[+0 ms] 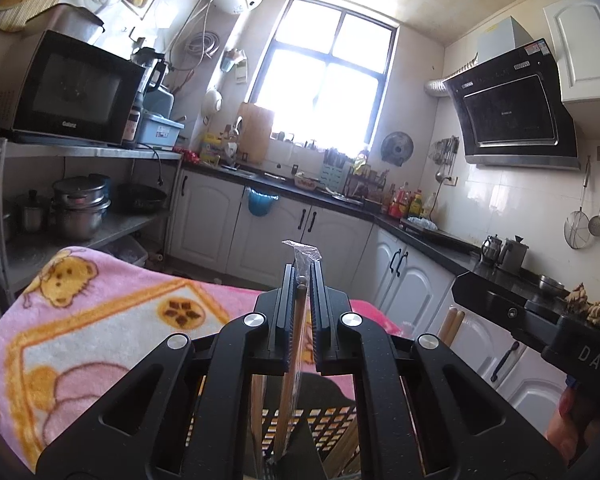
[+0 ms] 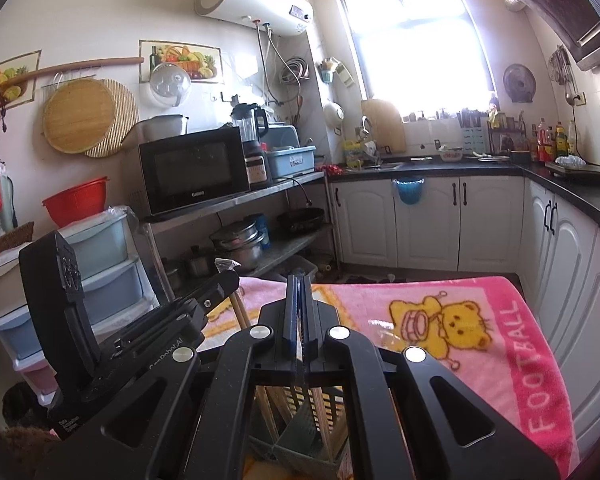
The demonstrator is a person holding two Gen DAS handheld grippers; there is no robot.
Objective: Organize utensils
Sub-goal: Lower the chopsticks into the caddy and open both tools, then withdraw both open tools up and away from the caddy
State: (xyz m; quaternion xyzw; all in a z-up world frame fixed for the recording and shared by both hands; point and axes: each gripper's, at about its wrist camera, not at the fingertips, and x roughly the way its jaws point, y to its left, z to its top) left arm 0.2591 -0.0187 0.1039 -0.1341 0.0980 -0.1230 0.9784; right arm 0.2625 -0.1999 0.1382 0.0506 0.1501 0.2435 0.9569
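Between the two pads of the left claw (image 1: pixel 300 276) stands a pair of wooden chopsticks (image 1: pixel 290 364) in a clear plastic sleeve (image 1: pixel 305 251), clamped near the top end; the sleeve's crinkled tip pokes out above the fingertips and the sticks run down under the claw toward a black perforated utensil basket (image 1: pixel 332 424). More wooden sticks lean in that basket, just beside the held pair.

The right claw (image 2: pixel 299 280) is clenched as well, its pads nearly together. A thin dark strip shows in the slit between them, but what it is cannot be told. Below it the right wrist view shows the same basket (image 2: pixel 300 432) with several chopsticks (image 2: pixel 278 412) standing in its compartments.

Under both claws lies a pink blanket (image 2: pixel 480 320) printed with yellow bears and the word FOOTBALL, covering the worktop the basket sits on.

In the right wrist view the left claw's black body (image 2: pixel 148 336) fills the lower left, with two chopstick ends (image 2: pixel 240 312) hanging below its tips. In the left wrist view the right device shows only as a dark edge at far right.

Farther off stand a black microwave (image 1: pixel 74 90) on a steel shelf, pots (image 1: pixel 80 204) beneath it, white cabinets (image 1: pixel 340 236), a bright window (image 1: pixel 324 72) and a black range hood (image 1: pixel 516 108). Only the right wrist view shows the water heater (image 2: pixel 256 4) whole, the round wooden boards (image 2: pixel 80 116) and the red bowl (image 2: pixel 76 200).
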